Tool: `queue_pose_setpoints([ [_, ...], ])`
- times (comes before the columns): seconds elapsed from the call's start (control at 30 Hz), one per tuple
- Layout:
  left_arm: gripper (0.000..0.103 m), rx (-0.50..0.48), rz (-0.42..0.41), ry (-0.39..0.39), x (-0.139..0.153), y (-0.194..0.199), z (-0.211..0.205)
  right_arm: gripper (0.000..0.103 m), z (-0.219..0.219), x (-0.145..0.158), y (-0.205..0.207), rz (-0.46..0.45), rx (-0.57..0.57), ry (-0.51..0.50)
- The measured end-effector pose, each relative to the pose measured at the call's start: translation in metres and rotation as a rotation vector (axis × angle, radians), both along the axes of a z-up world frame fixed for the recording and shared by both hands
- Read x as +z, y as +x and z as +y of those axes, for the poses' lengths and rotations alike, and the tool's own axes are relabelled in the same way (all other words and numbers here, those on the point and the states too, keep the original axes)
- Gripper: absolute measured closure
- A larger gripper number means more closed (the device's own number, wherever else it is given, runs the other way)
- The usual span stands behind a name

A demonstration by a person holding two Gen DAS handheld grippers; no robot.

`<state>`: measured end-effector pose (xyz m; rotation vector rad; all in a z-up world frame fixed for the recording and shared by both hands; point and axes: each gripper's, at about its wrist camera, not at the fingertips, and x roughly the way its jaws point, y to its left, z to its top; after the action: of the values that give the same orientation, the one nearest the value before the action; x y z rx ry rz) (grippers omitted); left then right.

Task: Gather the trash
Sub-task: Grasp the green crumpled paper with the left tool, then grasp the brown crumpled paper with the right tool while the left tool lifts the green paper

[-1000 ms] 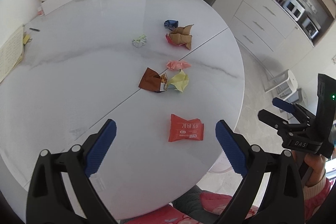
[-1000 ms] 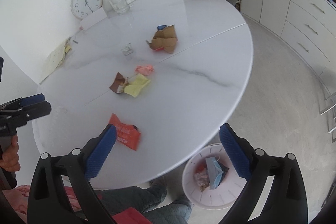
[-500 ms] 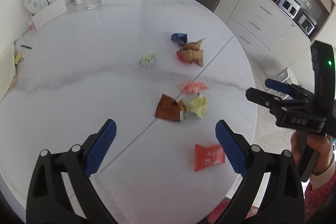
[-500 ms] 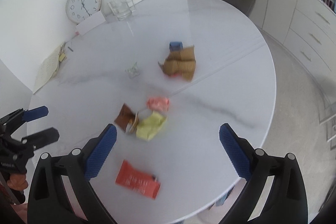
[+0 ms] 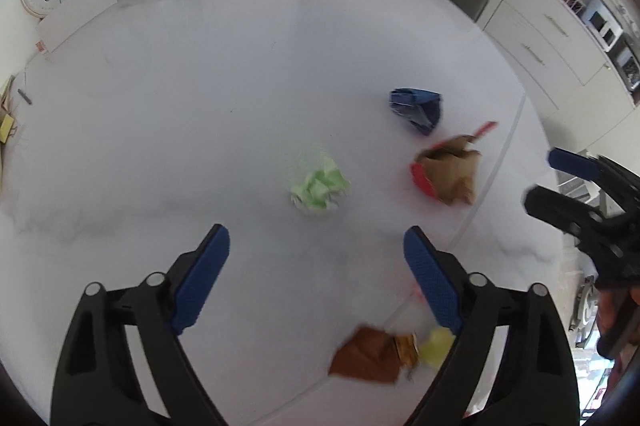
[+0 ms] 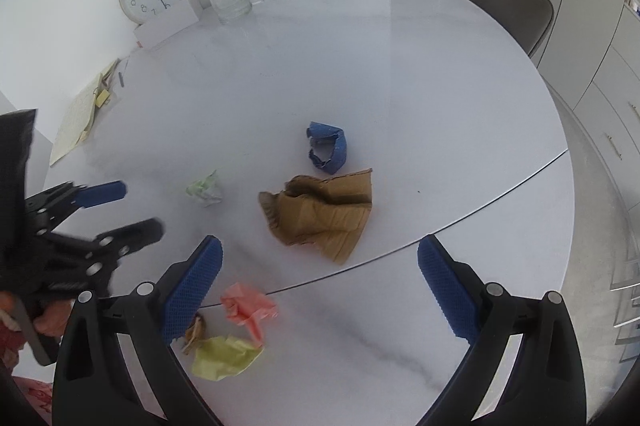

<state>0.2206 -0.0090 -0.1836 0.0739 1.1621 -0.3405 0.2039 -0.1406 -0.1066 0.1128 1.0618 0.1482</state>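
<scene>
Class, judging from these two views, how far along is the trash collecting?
Nothing looks collected yet. Both the left hand-held gripper and right hand-held gripper are open and empty. Left on the round white table: crumpled green paper, blue wrapper, brown cardboard scrap, pink paper wad, yellow wrapper.

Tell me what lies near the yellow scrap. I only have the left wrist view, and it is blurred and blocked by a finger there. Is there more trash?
Observer: Yes. The right wrist view shows a crumpled pink paper right beside the yellow paper, on its far side.
Operator: Is the blue scrap a solid wad?
Observer: No. From the right wrist it is a curled blue strip, hollow in the middle.
Operator: Is the right gripper carrying anything?
Observer: No. The right gripper is open with nothing between its fingers, and the brown cardboard lies on the table just ahead of it.
</scene>
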Motion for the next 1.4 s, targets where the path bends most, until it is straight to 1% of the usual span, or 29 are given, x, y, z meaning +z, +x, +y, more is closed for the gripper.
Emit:
queue_pose_setpoints([
  [0.03,0.021,0.007,0.007,0.004,-0.005,0.006,-0.002,0.005,-0.002,-0.004,0.004,0.007,0.000,0.005],
  [0.1,0.031,0.019,0.021,0.006,-0.015,0.018,-0.006,0.005,-0.006,-0.007,0.008,0.011,0.004,0.017],
  [0.17,0.032,0.025,0.042,0.015,-0.025,0.027,-0.010,0.005,-0.009,-0.008,0.013,0.012,0.003,0.022],
  [0.2,0.038,0.026,0.044,0.018,-0.027,0.029,-0.012,0.005,-0.011,-0.009,0.015,0.014,0.000,0.030],
  [0.23,0.041,0.019,0.047,0.022,-0.031,0.031,-0.015,0.005,-0.012,-0.009,0.015,0.015,-0.001,0.034],
  [0.27,0.053,0.011,0.051,0.027,-0.034,0.032,-0.017,0.005,-0.013,-0.009,0.017,0.016,-0.004,0.039],
  [0.3,0.062,0.002,0.057,0.029,-0.036,0.033,-0.019,0.005,-0.014,-0.009,0.017,0.016,-0.006,0.041],
  [0.4,0.067,0.004,0.048,0.022,-0.037,0.035,-0.023,0.005,-0.015,-0.012,0.020,0.021,-0.004,0.037],
  [0.47,0.068,0.004,0.044,0.027,-0.034,0.035,-0.023,0.005,-0.013,-0.011,0.021,0.020,0.025,0.032],
  [0.53,0.068,0.008,0.044,0.020,-0.027,0.032,-0.021,0.005,-0.007,-0.007,0.021,0.011,0.098,0.001],
  [0.63,0.068,0.023,0.029,-0.011,-0.008,0.024,-0.010,0.005,0.010,-0.004,0.023,0.002,0.274,-0.107],
  [0.7,0.068,0.036,0.031,-0.040,0.003,0.017,-0.001,0.005,0.022,-0.005,0.026,-0.001,0.391,-0.197],
  [0.73,0.068,0.043,0.029,-0.047,0.007,0.014,0.002,0.005,0.033,-0.007,0.029,-0.004,0.482,-0.270],
  [0.77,0.068,0.052,0.029,-0.054,0.011,0.013,0.006,0.005,0.041,-0.008,0.030,-0.006,0.549,-0.316],
  [0.8,0.068,0.058,0.030,-0.059,0.014,0.010,0.010,0.005,0.046,-0.009,0.030,-0.007,0.593,-0.345],
  [0.83,0.068,0.067,0.026,-0.060,0.016,0.007,0.014,0.005,0.055,-0.012,0.031,-0.008,0.672,-0.394],
  [0.87,0.068,0.077,0.029,-0.063,0.018,0.004,0.017,0.005,0.060,-0.015,0.031,-0.006,0.725,-0.427],
  [0.93,0.068,0.094,0.038,-0.075,0.017,0.000,0.018,0.006,0.071,-0.026,0.036,0.014,0.812,-0.482],
  [0.97,0.068,0.103,0.043,-0.078,0.017,-0.001,0.022,0.006,0.074,-0.031,0.039,0.028,0.832,-0.490],
  [1.0,0.068,0.111,0.047,-0.081,0.017,-0.002,0.025,0.012,0.076,-0.035,0.043,0.045,0.845,-0.486],
  [1.03,0.068,0.121,0.050,-0.079,0.017,-0.004,0.027,0.023,0.077,-0.041,0.048,0.079,0.856,-0.462],
  [1.07,0.068,0.124,0.052,-0.079,0.017,-0.005,0.028,0.030,0.079,-0.045,0.052,0.100,0.855,-0.445],
  [1.17,0.068,0.126,0.055,-0.081,0.018,-0.007,0.031,0.048,0.081,-0.052,0.058,0.119,0.846,-0.420],
  [1.3,0.068,0.123,0.052,-0.086,0.021,-0.008,0.031,0.050,0.079,-0.045,0.059,0.103,0.783,-0.396],
  [1.4,0.068,0.106,0.050,-0.089,0.025,-0.011,0.028,0.050,0.070,-0.029,0.052,0.076,0.707,-0.364],
])
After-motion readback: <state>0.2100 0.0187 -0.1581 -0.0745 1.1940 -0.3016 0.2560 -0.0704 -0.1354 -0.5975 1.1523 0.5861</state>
